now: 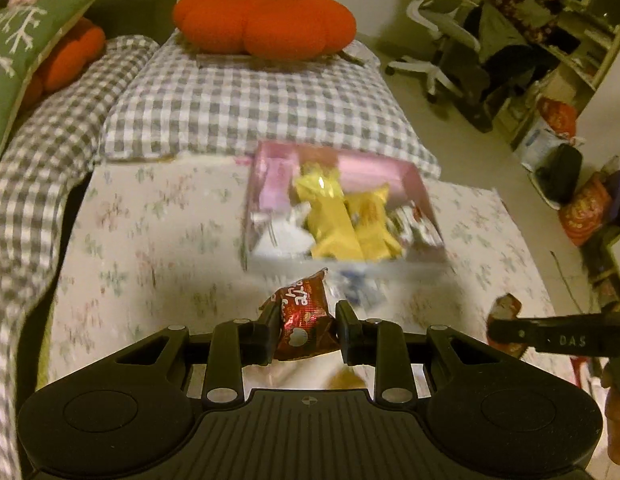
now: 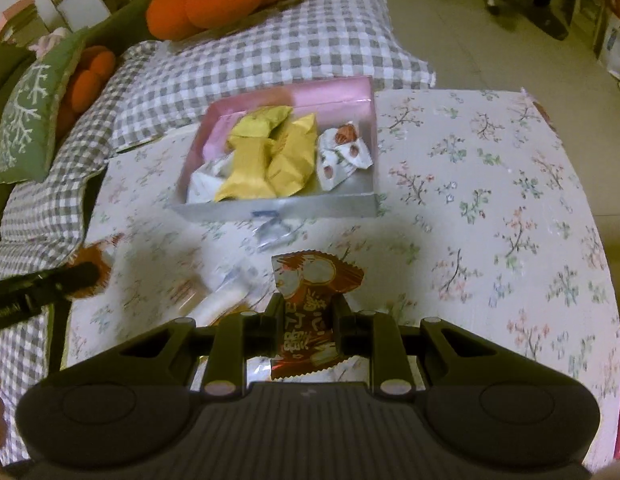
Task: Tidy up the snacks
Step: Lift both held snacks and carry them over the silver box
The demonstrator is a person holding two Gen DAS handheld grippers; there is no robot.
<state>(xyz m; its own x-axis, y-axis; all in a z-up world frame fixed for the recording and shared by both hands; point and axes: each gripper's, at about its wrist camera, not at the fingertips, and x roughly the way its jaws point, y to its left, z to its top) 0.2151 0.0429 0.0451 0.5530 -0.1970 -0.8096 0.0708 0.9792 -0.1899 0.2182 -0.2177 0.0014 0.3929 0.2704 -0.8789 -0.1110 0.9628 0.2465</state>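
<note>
A pink and silver box (image 1: 418, 184) (image 2: 350, 94) stands on the floral tablecloth, holding yellow snack packs (image 1: 342, 220) (image 2: 265, 156) and white packets (image 2: 344, 152). My left gripper (image 1: 307, 320) is shut on a red snack packet (image 1: 305, 320), just in front of the box's near wall. My right gripper (image 2: 307, 320) is shut on another red snack packet (image 2: 310, 308), a little further back from the box. Each gripper shows at the edge of the other's view, the right one in the left wrist view (image 1: 550, 338) and the left one in the right wrist view (image 2: 41, 284).
Loose white and clear wrappers (image 2: 237, 280) lie on the tablecloth (image 2: 490, 200) between the box and my grippers. A checked blanket (image 1: 249, 108) and an orange pumpkin cushion (image 1: 265, 20) lie beyond the box. A person sits on an office chair (image 1: 442, 40) at the far right.
</note>
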